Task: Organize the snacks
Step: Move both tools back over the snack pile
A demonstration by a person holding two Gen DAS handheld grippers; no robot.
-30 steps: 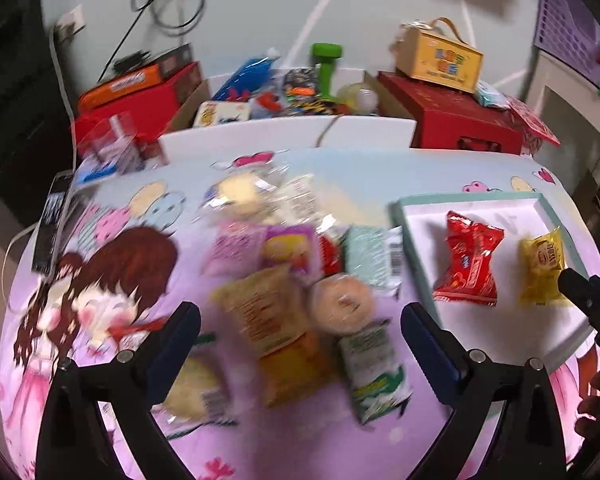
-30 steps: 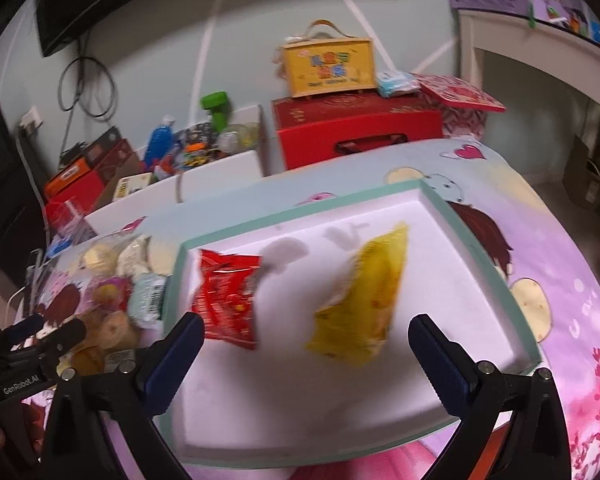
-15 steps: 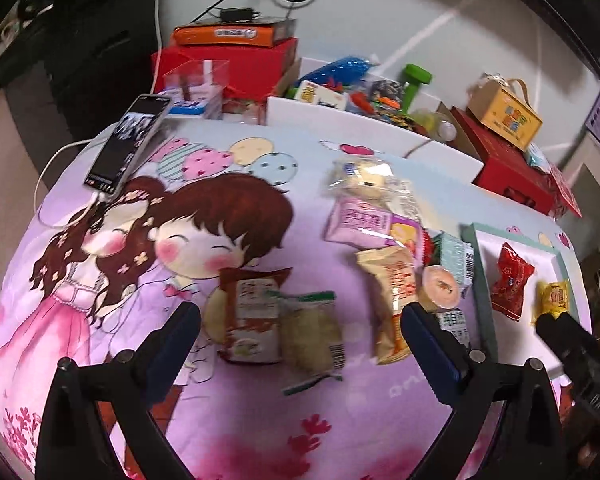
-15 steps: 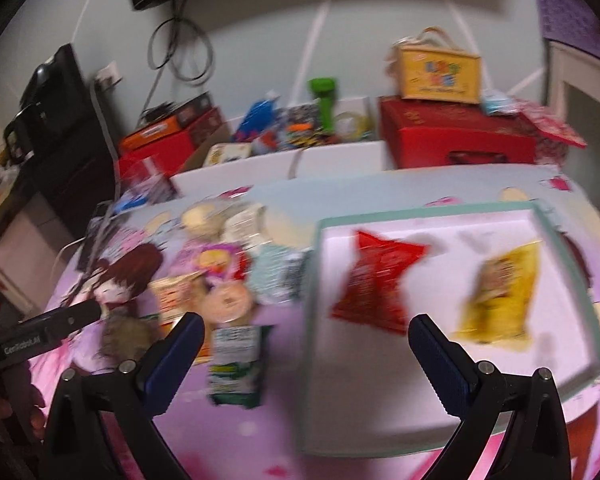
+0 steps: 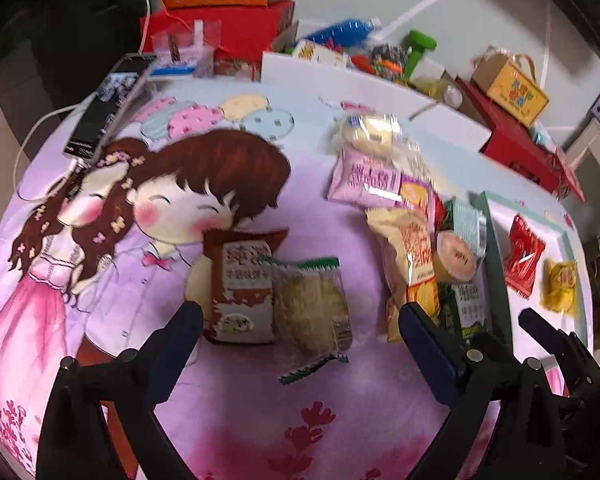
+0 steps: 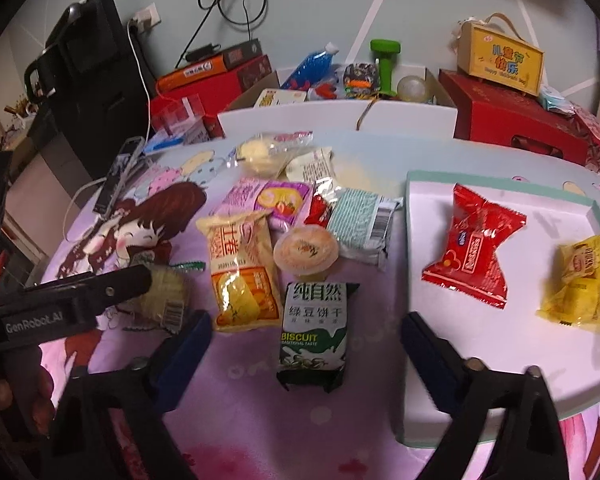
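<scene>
A white tray (image 6: 500, 184) with a mint-green rim lies on the right of the worktop; inside it a red packet (image 6: 474, 248) lies flat toward the left, and a smaller yellow packet (image 6: 578, 284) lies well apart to its right; left of the tray the loose snacks cluster; a black-and-green biscuit pack (image 6: 314, 336) lies nearest, just beside a tall yellow bag (image 6: 242, 268); a round sealed cup (image 6: 306, 250) sits touching a pale green wrapper (image 6: 362, 226); a pink-purple pack (image 6: 268, 200) lies behind; farther left, a brown-and-white packet (image 5: 240, 284) overlaps a clear-wrapped pale cake (image 5: 312, 308), perhaps a pastry.
</scene>
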